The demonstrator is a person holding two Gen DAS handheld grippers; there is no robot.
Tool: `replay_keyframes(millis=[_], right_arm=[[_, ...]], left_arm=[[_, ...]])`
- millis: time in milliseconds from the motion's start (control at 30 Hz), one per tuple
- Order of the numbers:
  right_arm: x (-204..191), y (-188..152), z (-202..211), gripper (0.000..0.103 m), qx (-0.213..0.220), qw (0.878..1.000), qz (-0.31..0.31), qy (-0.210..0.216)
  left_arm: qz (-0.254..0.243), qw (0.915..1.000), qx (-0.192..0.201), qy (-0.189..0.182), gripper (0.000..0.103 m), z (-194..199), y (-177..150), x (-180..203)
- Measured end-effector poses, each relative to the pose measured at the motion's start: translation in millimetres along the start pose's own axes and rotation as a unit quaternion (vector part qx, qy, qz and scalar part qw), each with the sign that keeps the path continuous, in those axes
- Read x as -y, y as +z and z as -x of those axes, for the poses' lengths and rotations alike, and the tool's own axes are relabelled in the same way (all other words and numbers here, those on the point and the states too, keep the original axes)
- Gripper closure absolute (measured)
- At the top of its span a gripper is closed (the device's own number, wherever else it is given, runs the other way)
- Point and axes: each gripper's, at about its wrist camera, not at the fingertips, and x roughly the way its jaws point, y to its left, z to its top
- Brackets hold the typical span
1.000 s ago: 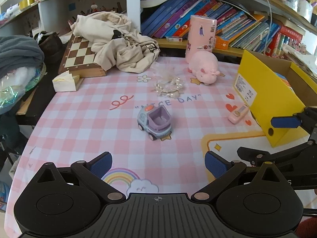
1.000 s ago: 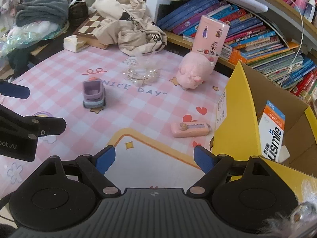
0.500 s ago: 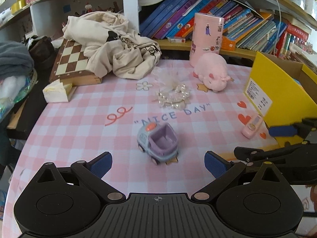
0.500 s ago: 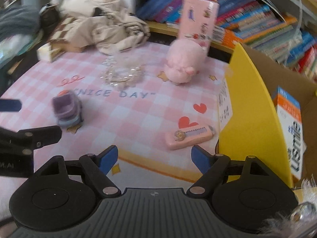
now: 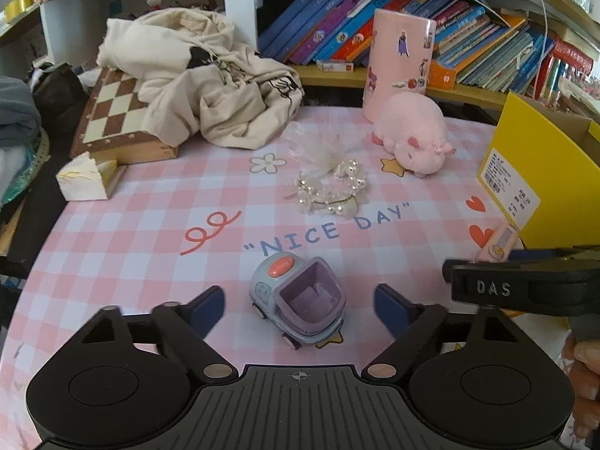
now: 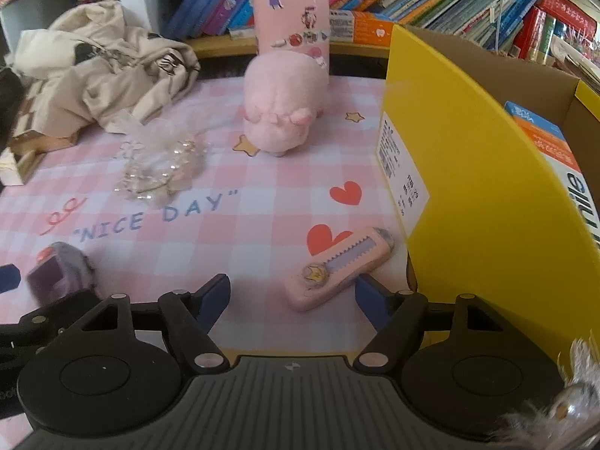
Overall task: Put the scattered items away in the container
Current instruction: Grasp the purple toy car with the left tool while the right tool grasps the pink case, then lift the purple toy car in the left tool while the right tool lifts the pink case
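Note:
A small blue and purple toy car [image 5: 300, 300] stands on the pink checked mat between the fingers of my left gripper [image 5: 300, 309]. Its jaws are closing, with gaps left on both sides of the car. A pink utility knife [image 6: 337, 266] lies slanted beside the yellow cardboard box [image 6: 468, 187]. My right gripper [image 6: 292, 296] is over the knife's near end, jaws closing, and the pads do not press on it. A pink plush pig [image 5: 412, 138] and a pearl hair ornament [image 5: 330, 187] lie farther back on the mat.
A chessboard [image 5: 116, 120] under a cream cloth [image 5: 198, 86] fills the back left, with a small white box [image 5: 84, 183] beside it. A tall pink canister [image 5: 401, 63] stands behind the pig, before shelves of books [image 5: 468, 37]. A carton [image 6: 555, 157] stands inside the yellow box.
Both grippers came forward and down: the left now straddles the toy car, the right the pink knife. Both pairs of jaws have narrowed, and the right view has rolled level.

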Motion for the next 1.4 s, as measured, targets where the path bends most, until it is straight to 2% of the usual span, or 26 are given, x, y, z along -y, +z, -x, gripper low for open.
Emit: replay_keyframes(millis=[67,233,267,333,400,500,767,867,900,933,1100,1167,1200,1300,1400], right_arm=[[-2.3,1.5,-3.1,0.030,0.005,1.000,0.003,-0.006],[-3.1,6.7,-9.4,0.037,0.021,1.000,0.000,-0.016],[-2.5,8.2,-10.9,0.040,0.025,0.999,-0.001,-0.019],[-1.2,10.2,-11.3,0.056,0.032,0.999,0.000,-0.017],[2.0,11.1,-10.1,0.067,0.034,0.999,0.003,-0.007],[5.2,9.6,-7.3,0.074,0.032,0.999,0.010,0.000],[-2.0,-7.2,9.8,0.076,0.016,0.997,0.061,0.040],[-4.6,-8.9,10.9,0.073,0.015,0.997,0.070,0.036],[-4.8,-7.8,9.9,0.067,0.015,0.997,0.069,0.033],[-4.6,-6.4,8.6,0.066,0.014,0.997,0.066,0.030],[-3.3,-2.5,3.9,0.066,0.018,0.997,0.062,0.031],[-3.6,-2.0,3.8,0.071,0.019,0.997,0.065,0.035],[-4.2,-1.9,4.1,0.077,0.020,0.997,0.071,0.037],[-5.0,-1.4,6.1,0.079,0.020,0.996,0.080,0.041],[-7.4,-2.3,14.9,0.079,0.036,0.993,0.098,0.047]], left_arm=[[-0.002,1.0000,-0.002,0.000,0.026,-3.1,-0.6,0.2],[0.001,0.9999,-0.011,0.000,0.045,-10.8,-1.8,-2.0],[0.001,0.9999,-0.010,0.000,0.045,-11.0,-1.9,-2.6],[0.002,1.0000,-0.008,-0.001,0.045,-11.0,-1.7,-3.2],[0.003,1.0000,-0.006,0.000,0.046,-10.5,-2.3,-3.9],[0.006,1.0000,-0.003,0.001,0.047,-10.0,-3.3,-3.7],[0.014,0.9999,-0.008,0.003,0.045,-12.3,-2.8,-4.0],[0.019,0.9998,-0.011,0.005,0.045,-14.8,-2.7,-4.4],[0.019,0.9998,-0.010,0.006,0.044,-15.4,-2.7,-3.9],[0.018,0.9998,-0.009,0.008,0.044,-16.0,-2.7,-3.4],[0.017,0.9998,-0.007,0.008,0.045,-20.8,-2.8,-4.3],[0.017,0.9998,-0.004,0.006,0.046,-20.9,-3.0,-4.6],[0.017,0.9998,-0.004,0.005,0.047,-20.7,-3.4,-4.8],[0.032,0.9995,-0.005,-0.008,0.047,-15.9,-2.1,-8.1],[0.030,0.9993,0.011,-0.019,0.047,-1.4,-0.1,-8.1]])
